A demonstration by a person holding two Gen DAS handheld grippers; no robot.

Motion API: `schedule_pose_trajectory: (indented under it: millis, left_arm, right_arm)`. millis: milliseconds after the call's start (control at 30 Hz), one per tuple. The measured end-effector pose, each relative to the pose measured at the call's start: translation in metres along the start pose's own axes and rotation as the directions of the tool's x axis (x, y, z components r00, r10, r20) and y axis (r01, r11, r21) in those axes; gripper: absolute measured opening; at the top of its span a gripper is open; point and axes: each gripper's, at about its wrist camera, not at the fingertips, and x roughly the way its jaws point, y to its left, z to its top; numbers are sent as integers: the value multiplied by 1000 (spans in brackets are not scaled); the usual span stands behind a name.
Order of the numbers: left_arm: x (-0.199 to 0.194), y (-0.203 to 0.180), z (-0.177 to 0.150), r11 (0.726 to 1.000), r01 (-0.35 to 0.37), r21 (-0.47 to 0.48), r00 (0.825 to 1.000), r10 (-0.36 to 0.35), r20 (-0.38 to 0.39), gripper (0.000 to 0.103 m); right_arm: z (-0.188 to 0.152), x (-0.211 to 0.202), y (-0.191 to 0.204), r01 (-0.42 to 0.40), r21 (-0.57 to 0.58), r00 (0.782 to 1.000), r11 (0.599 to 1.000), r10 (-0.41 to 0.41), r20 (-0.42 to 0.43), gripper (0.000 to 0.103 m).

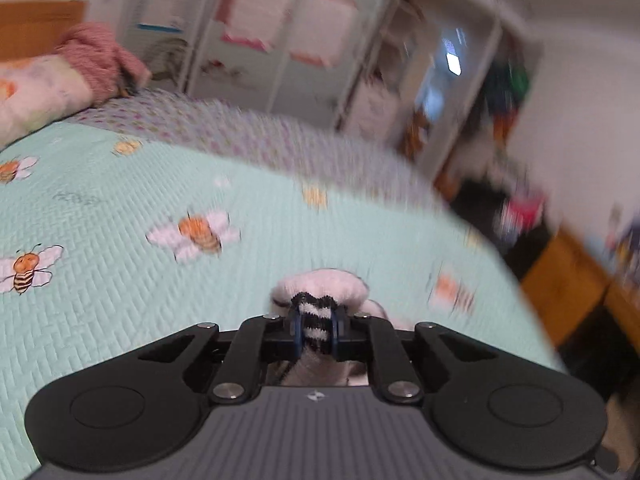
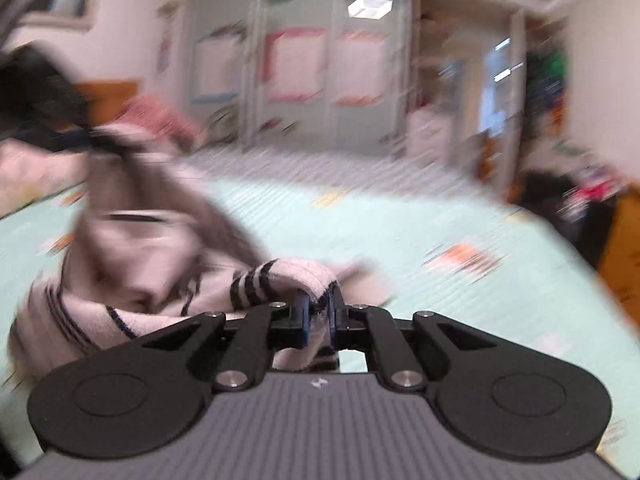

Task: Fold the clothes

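Note:
A pale pink knitted garment with dark stripes (image 2: 132, 276) hangs over the mint bee-print bedspread (image 1: 120, 216). My left gripper (image 1: 316, 330) is shut on a black-and-white striped edge of the garment (image 1: 320, 288), which bunches up just past the pads. In the right wrist view my right gripper (image 2: 318, 316) is shut on a striped cuff of the same garment. From there the cloth stretches up and left to the other gripper (image 2: 60, 136), a dark blurred shape at the left edge. Both views are blurred.
A pink blanket (image 1: 100, 56) and a floral pillow (image 1: 36, 92) lie at the bed's far left. White wardrobes (image 1: 280, 36) line the back wall. A wooden cabinet (image 1: 568, 284) and dark clutter (image 1: 516, 216) stand past the bed's right edge.

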Motion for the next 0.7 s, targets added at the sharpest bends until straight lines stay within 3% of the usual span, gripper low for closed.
schedule_pose_trajectory:
  millis: [100,200,267,333,433,567,633,700]
  left_arm:
    - [-26,19,-1,997,3,-73,999,1,54,13]
    - [-28,35,-18,994,-73,-87,997,76,33,13]
    - [-23,53,-36,986,-108,-124,994,105,-33,13]
    - [-16,72,-53,975,-137,-176,986,118,-114,13]
    - [-14,92,-70,963,-164,-215,975,125,-183,13]
    - [-28,92,-57,968,-117,-222,983,81,-162,13]
    - [-37,76,-44,981,-84,-176,991,63,-122,13]
    - [-41,60,-32,991,-73,-113,995,64,-77,13]
  right_arm:
    - [20,-16,-34,109,23,992,994,-110,62,9]
    - [6,-11,-52,136,17,991,990,-136,-10,9]
    - [-15,6,-62,116,36,985,993,-110,-135,9]
    - [-38,17,-69,67,101,964,993,-38,-263,10]
    - [-60,15,-73,11,213,939,977,64,-339,13]
    - [-58,1,-83,41,327,935,944,79,-346,29]
    - [-51,-13,-84,48,347,954,937,60,-294,32]
    - [-37,-26,-74,6,299,975,954,61,-213,39]
